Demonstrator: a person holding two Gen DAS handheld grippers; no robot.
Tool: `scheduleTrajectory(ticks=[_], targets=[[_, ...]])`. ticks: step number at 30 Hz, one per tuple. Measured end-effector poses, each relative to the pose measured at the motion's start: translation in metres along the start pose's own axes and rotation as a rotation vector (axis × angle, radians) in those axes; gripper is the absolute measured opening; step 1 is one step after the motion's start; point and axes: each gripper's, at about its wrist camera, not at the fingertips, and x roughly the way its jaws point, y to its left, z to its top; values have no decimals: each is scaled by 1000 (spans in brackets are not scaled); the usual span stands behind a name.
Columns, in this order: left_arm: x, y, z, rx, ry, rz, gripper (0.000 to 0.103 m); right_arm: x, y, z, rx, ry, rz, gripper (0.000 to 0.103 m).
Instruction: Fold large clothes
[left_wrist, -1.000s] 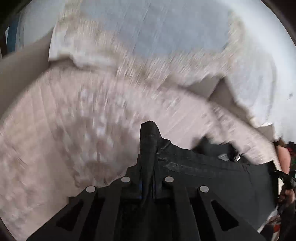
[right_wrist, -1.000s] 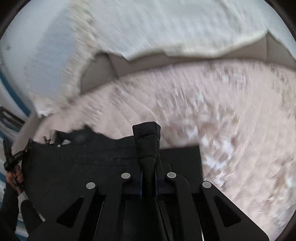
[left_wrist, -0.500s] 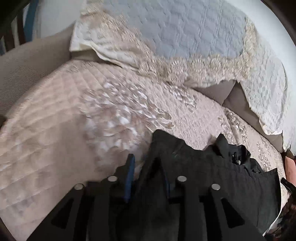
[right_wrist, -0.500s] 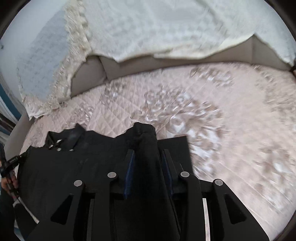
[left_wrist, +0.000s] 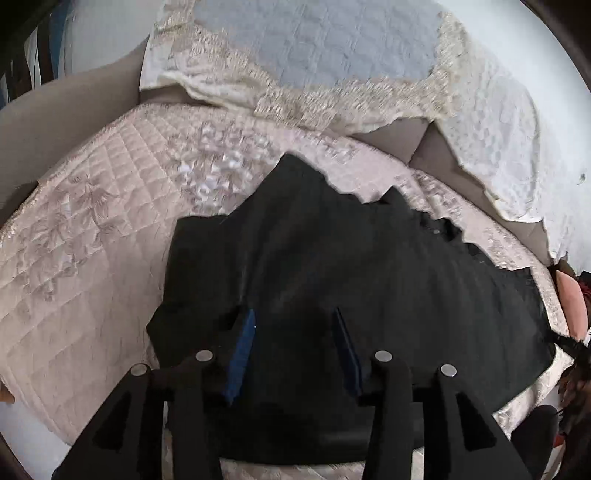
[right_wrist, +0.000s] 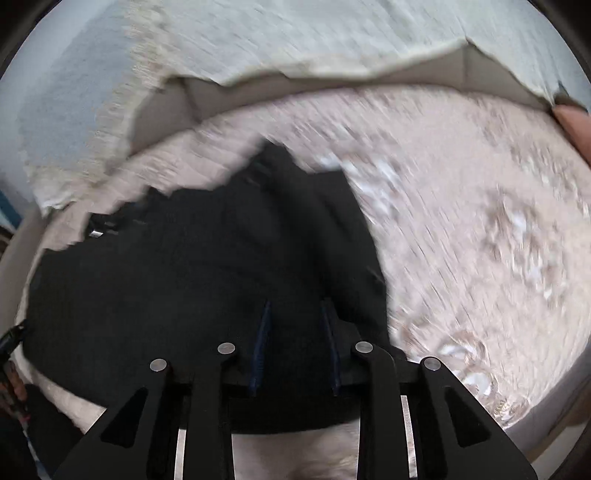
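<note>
Now that both grippers have let go of the black garment (left_wrist: 369, 266), which a second ago was pinched up in a ridge between shut fingers, the fold they carried across looks laid down and released. The left gripper (left_wrist: 295, 325) has its jaws parted to a middling gap and opening, the dark cloth lying beneath and between them with the blue pads clear of it. The right gripper (right_wrist: 295, 314) stands at a narrower gap, its jaws closing a little, again with the fabric under them and nothing visibly pinched. Both views have pulled back since half a second ago, so more of the garment shows. My reading is that one fold is complete and the next step is to regrip for another, or to smooth the result.

The garment rests flat on the pink quilted bedspread (left_wrist: 92, 258), near its front edge, well short of the lace-trimmed pillow (left_wrist: 314, 48) behind. It reads as a doubled, roughly rectangular slab of heavy dark cloth, its far edge uneven with a peak and a bunched collar-like part carrying small fasteners (right_wrist: 96, 232); the right view is motion-blurred, so finer detail there is unclear
</note>
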Motion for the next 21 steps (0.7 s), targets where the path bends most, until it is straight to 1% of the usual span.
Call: scheduleTrajectory(ticks=[2, 3, 4, 5, 6, 8, 10, 11, 12, 13, 14, 16, 17, 18, 19, 20, 21], targets=[[-14, -2, -2, -14, -17, -30, 47, -21, 32, -1, -66, -53, 41, 29], [-20, -2, -3, -19, -25, -42, 53, -27, 47, -5, -94, -69, 59, 29], [-26, -3, -5, -23, -35, -48, 55, -35, 71, -10, -136, -82, 107, 29], [-30, -2, -8, -26, -40, -47, 57, -36, 88, -15, -158, -81, 139, 30], [-33, -2, -9, -29, -45, -47, 57, -36, 112, -22, -186, -72, 186, 30], [-38, 1, -10, -40, -60, -41, 57, -30, 147, -32, -227, -48, 268, 30], [-45, 7, -9, -51, -95, -5, 57, -17, 193, -43, -277, -20, 348, 30], [-47, 13, -8, -66, -110, 14, 58, -11, 211, -45, -293, -14, 370, 30], [-48, 20, -7, -93, -118, 27, 59, -5, 223, -47, -301, -13, 388, 30], [-47, 29, -6, -123, -119, 31, 59, 4, 244, -49, -322, -14, 406, 30], [-47, 38, -6, -152, -114, 36, 61, 11, 257, -52, -339, -10, 405, 30], [-44, 53, -7, -199, -96, 63, 62, 32, 285, -53, -354, 19, 413, 29], [-42, 59, -8, -211, -88, 66, 62, 39, 292, -52, -356, 32, 422, 29], [-39, 64, -10, -219, -75, 70, 63, 49, 303, -51, -367, 41, 416, 27], [-35, 68, -13, -226, -61, 70, 63, 50, 308, -56, -375, 49, 406, 24], [-29, 72, -16, -236, -39, 63, 63, 66, 317, -54, -375, 82, 389, 19], [-22, 76, -20, -255, -11, 42, 64, 74, 318, -54, -376, 99, 377, 18]])
